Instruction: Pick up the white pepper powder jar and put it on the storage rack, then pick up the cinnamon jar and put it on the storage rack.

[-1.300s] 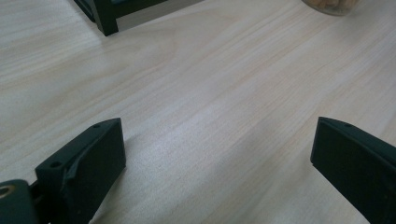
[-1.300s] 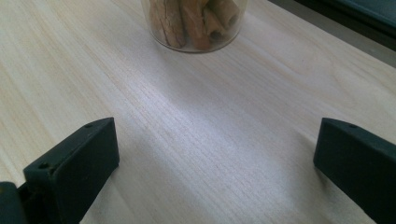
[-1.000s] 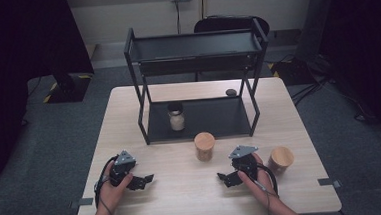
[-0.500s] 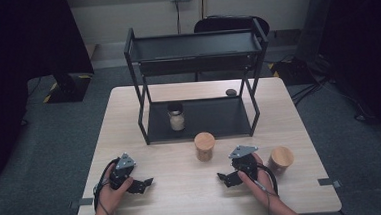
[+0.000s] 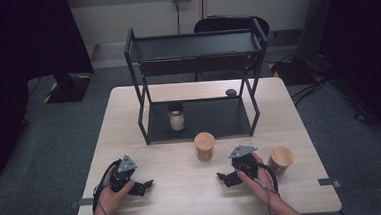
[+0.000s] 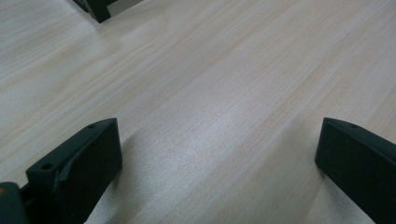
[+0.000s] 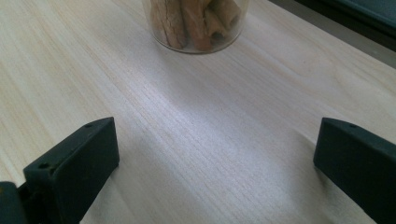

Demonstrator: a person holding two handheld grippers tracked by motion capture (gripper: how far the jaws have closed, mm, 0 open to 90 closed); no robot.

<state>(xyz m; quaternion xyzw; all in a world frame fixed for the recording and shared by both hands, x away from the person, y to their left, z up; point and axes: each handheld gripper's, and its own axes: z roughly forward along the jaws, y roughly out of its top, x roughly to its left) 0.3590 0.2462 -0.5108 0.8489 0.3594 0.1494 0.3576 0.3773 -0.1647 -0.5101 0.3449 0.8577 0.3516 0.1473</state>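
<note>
Both tongs, left (image 5: 144, 182) and right (image 5: 224, 176), spread empty on the table (image 5: 183, 188); I see the wooden-lidded jar (image 5: 204, 145) upright just ahead of the right, nearer it.

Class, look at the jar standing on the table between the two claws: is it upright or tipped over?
Upright. In the high view the jar stands on its base on the table, wooden lid facing up; the right gripper view shows its glass bottom flat on the wood.
</note>
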